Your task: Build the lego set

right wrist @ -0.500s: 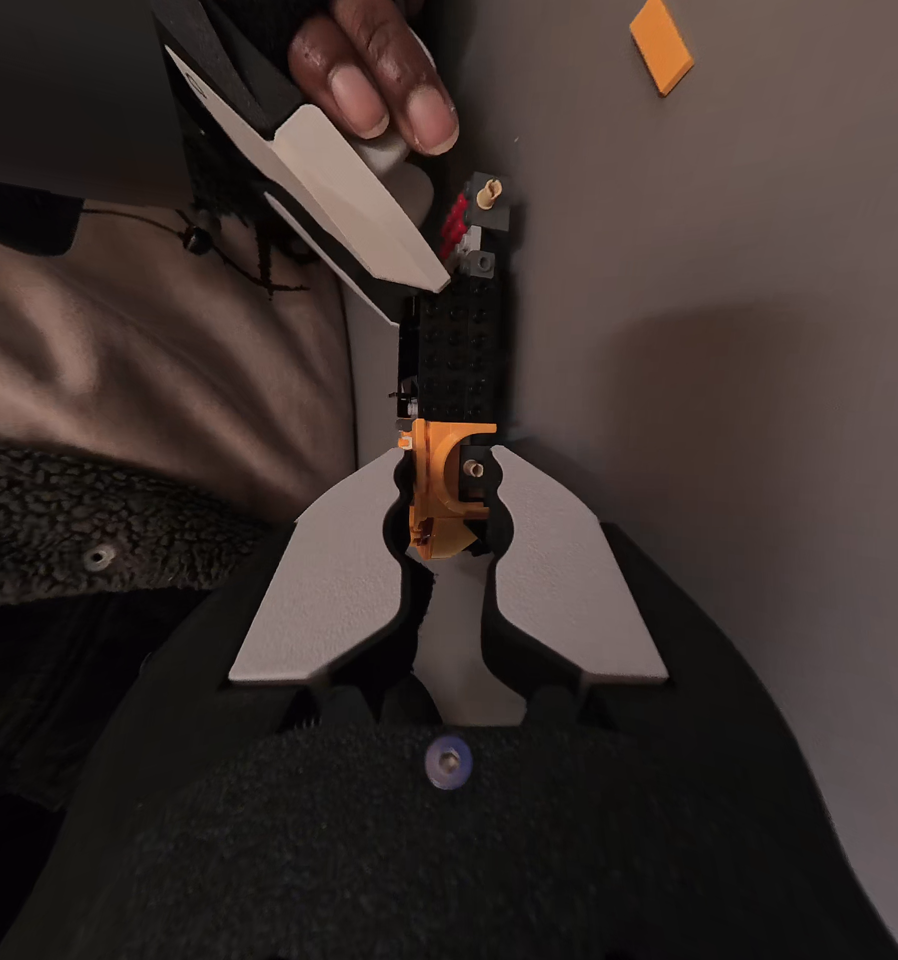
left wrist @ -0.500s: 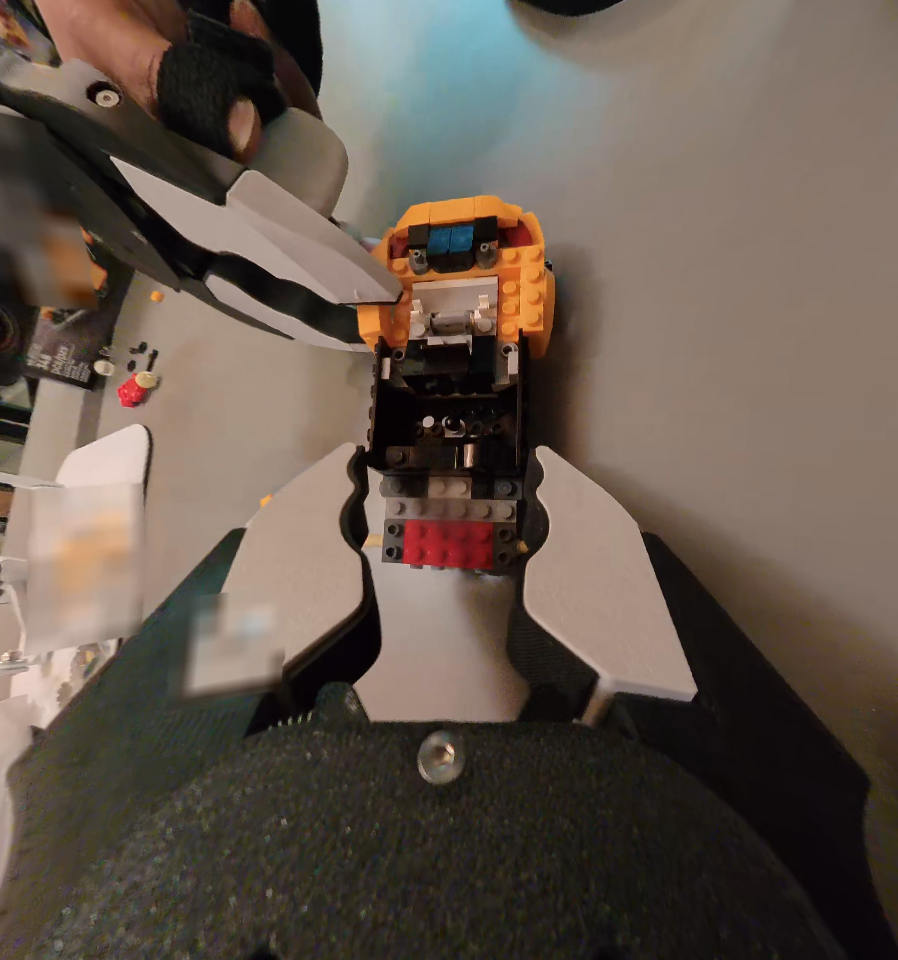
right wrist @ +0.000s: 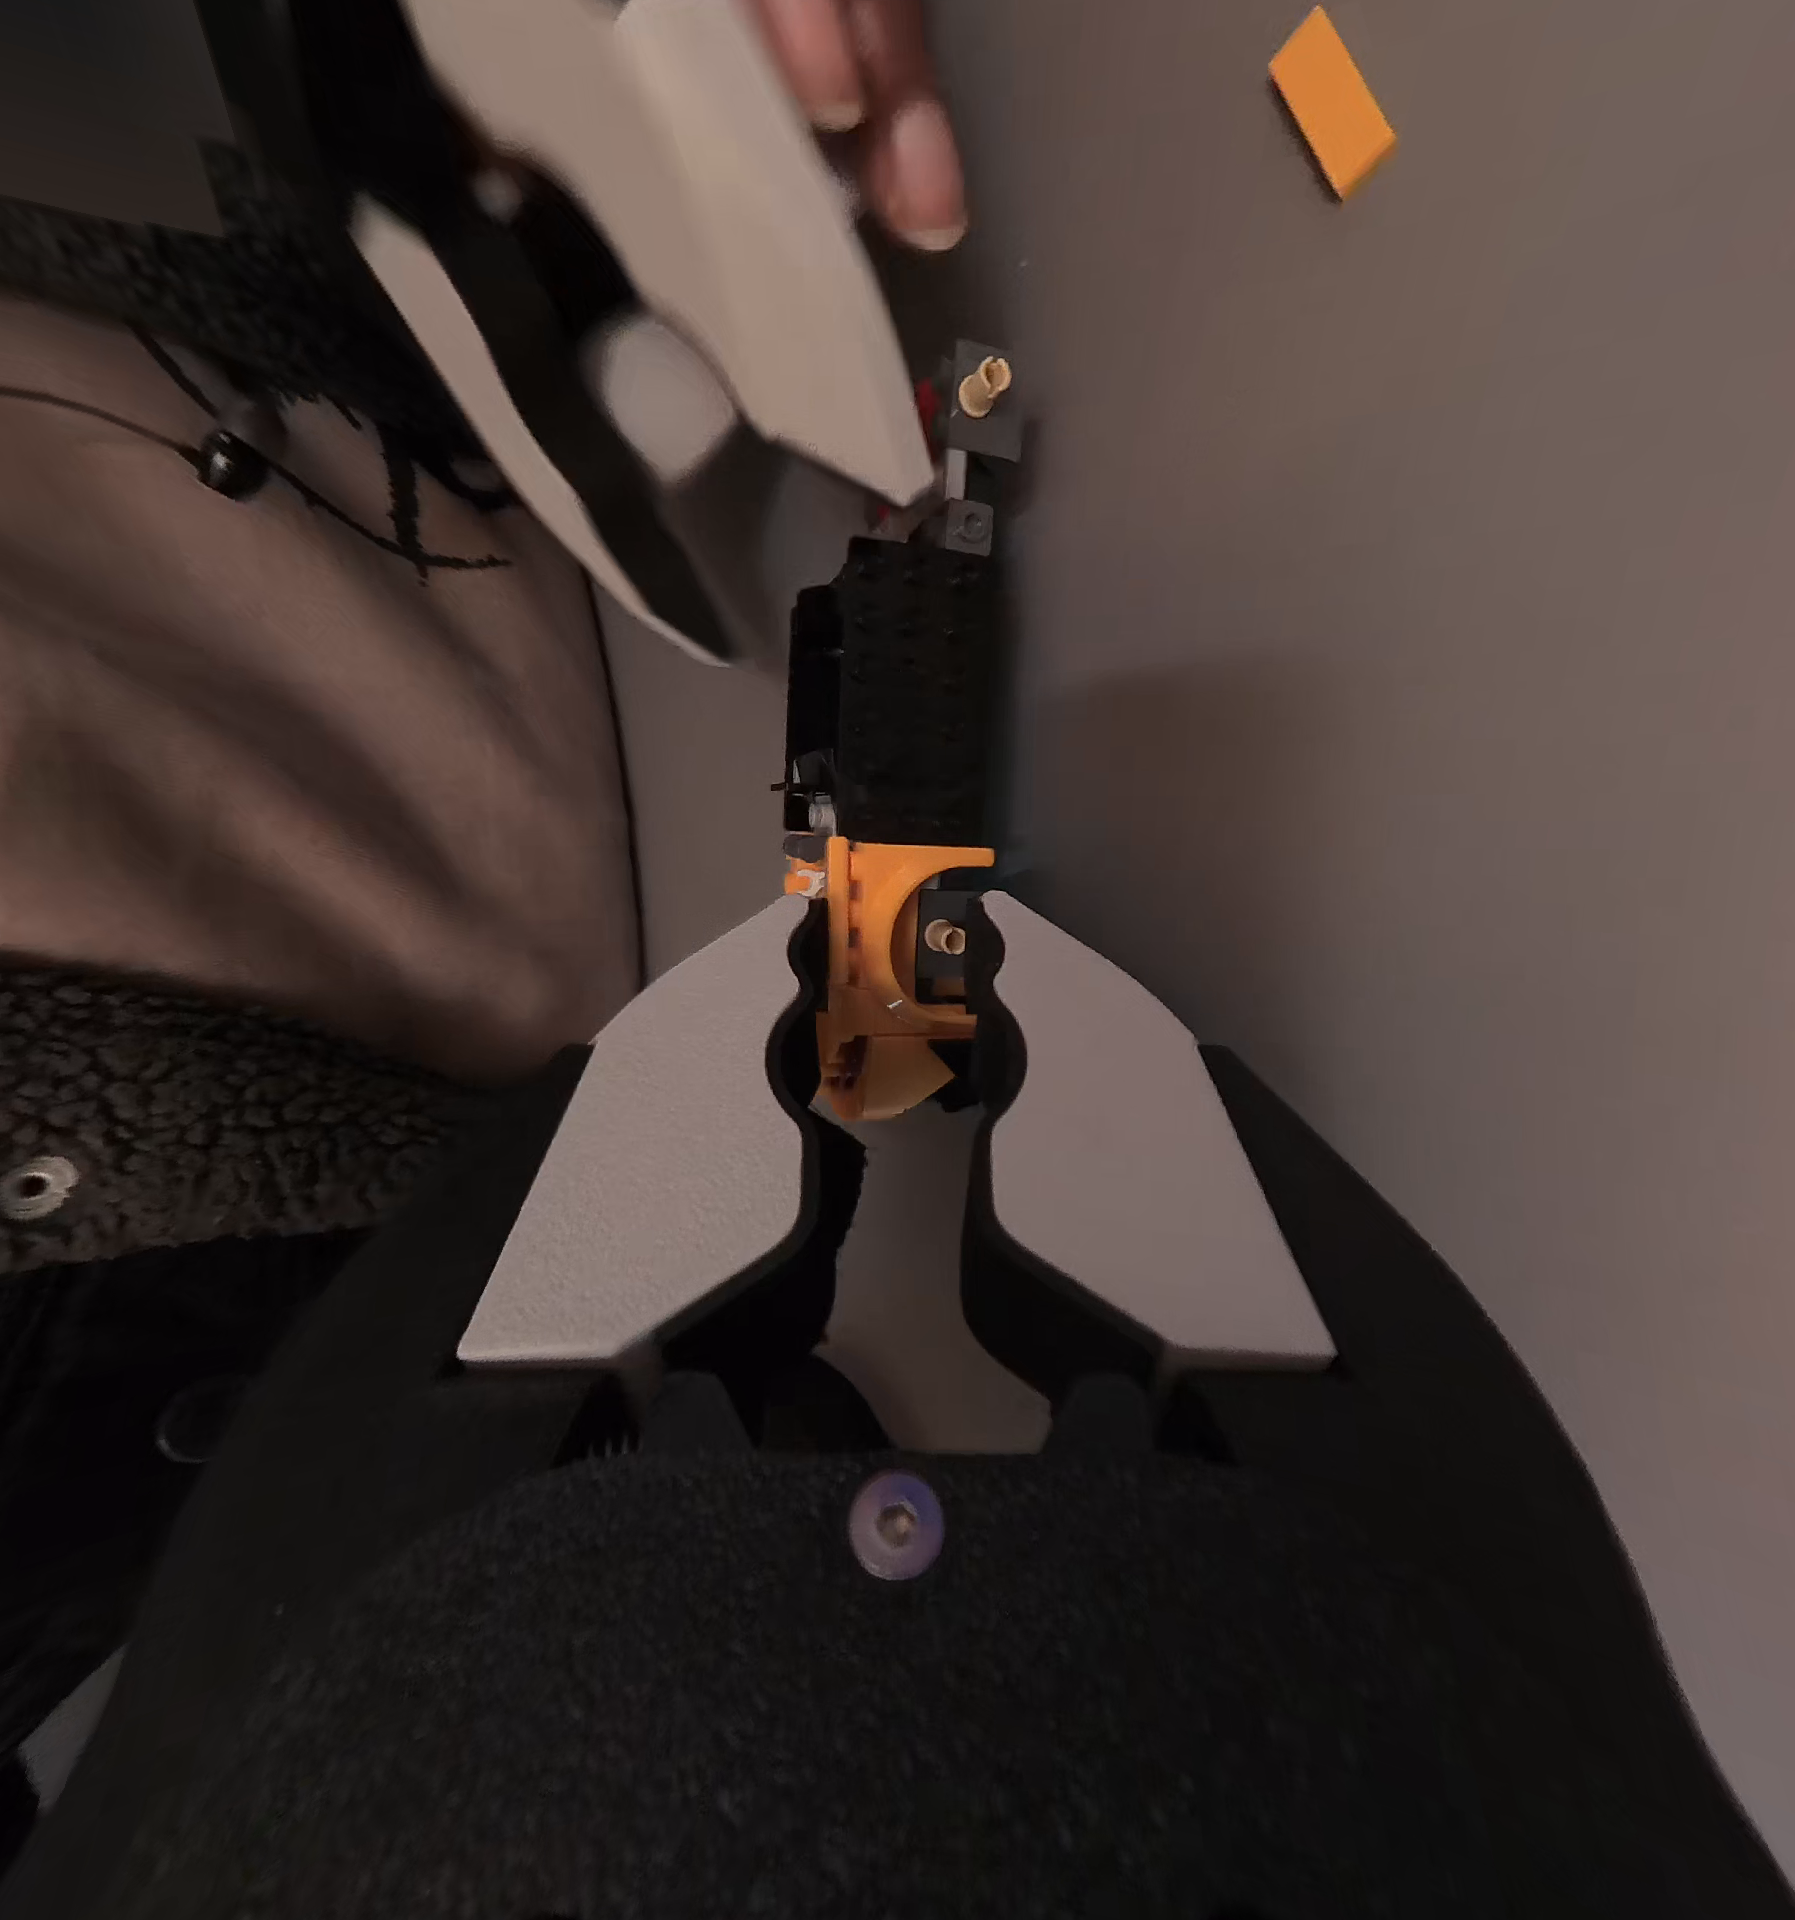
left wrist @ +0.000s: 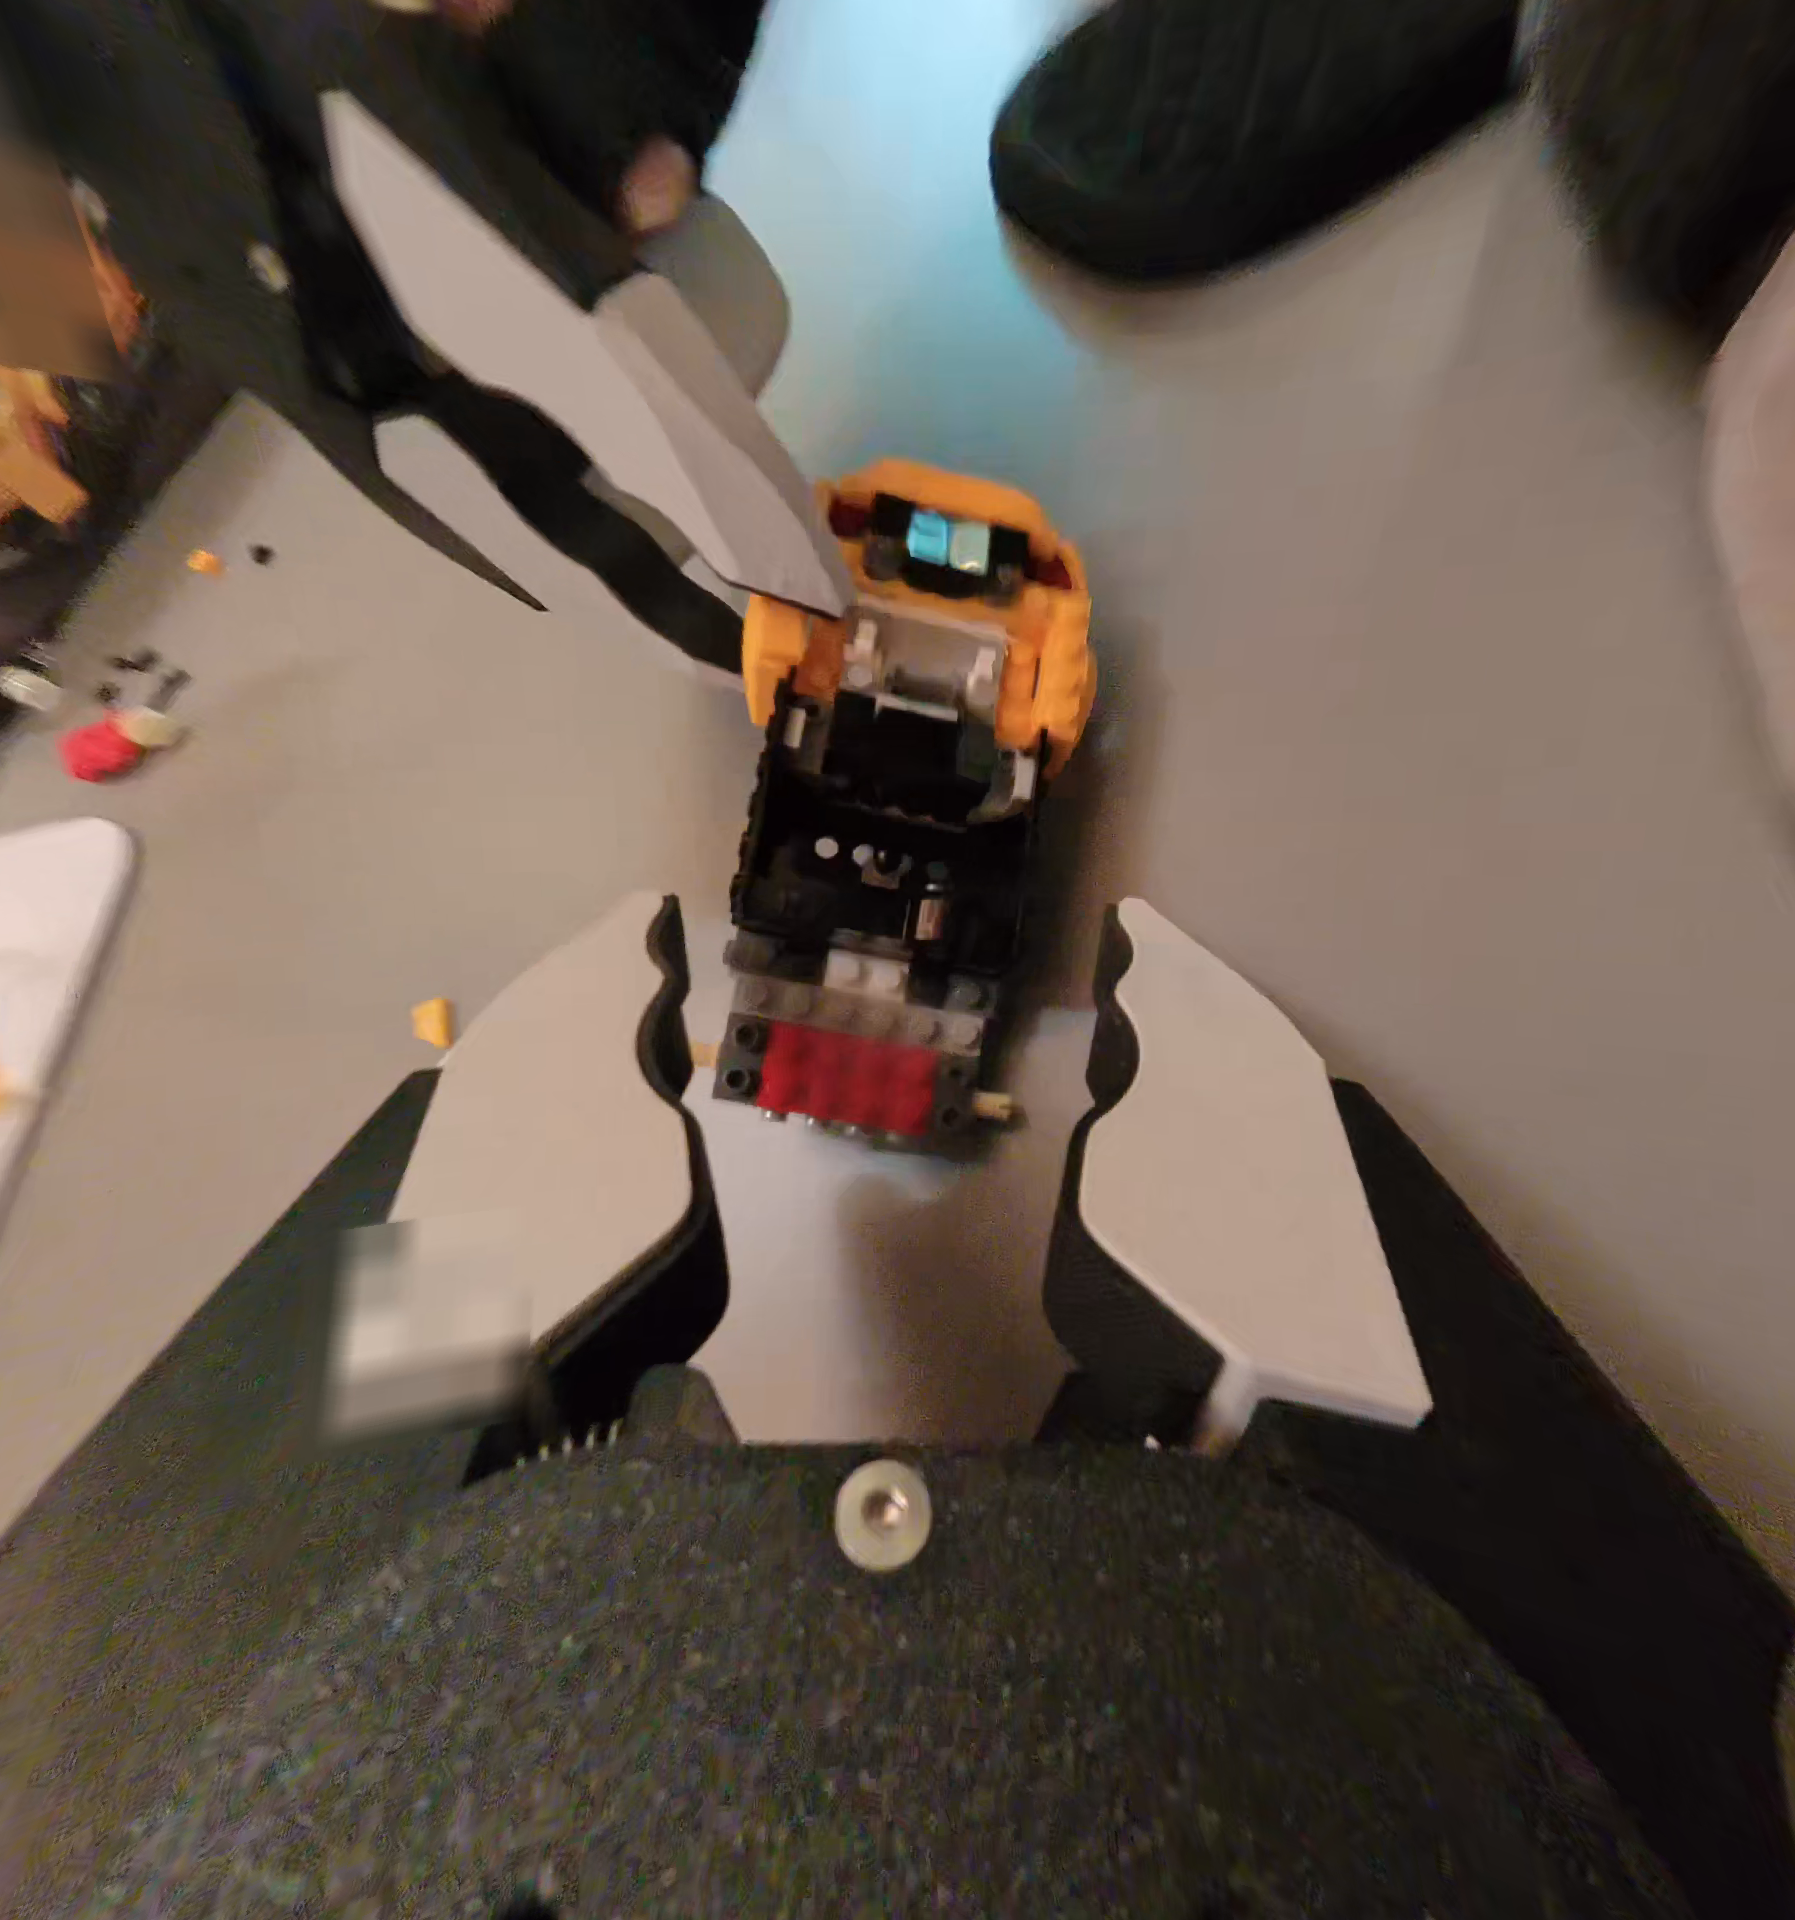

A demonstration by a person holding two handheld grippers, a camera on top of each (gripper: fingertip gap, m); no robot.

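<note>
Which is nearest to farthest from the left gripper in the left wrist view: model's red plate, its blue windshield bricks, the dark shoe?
From the left gripper:
1. Red plate, at the model's near end, right between the open jaws.
2. Blue windshield bricks, at the model's far orange end, straight ahead.
3. Dark shoe, beyond the model, upper right.

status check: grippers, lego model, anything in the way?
Left gripper open, clear of model's red end. Right gripper shut on model, orange end. Nothing in the way; loose orange tile off aside.

Hobby spot: grey table [left wrist: 1392,831], loose bricks [right wrist: 1331,102].
</note>
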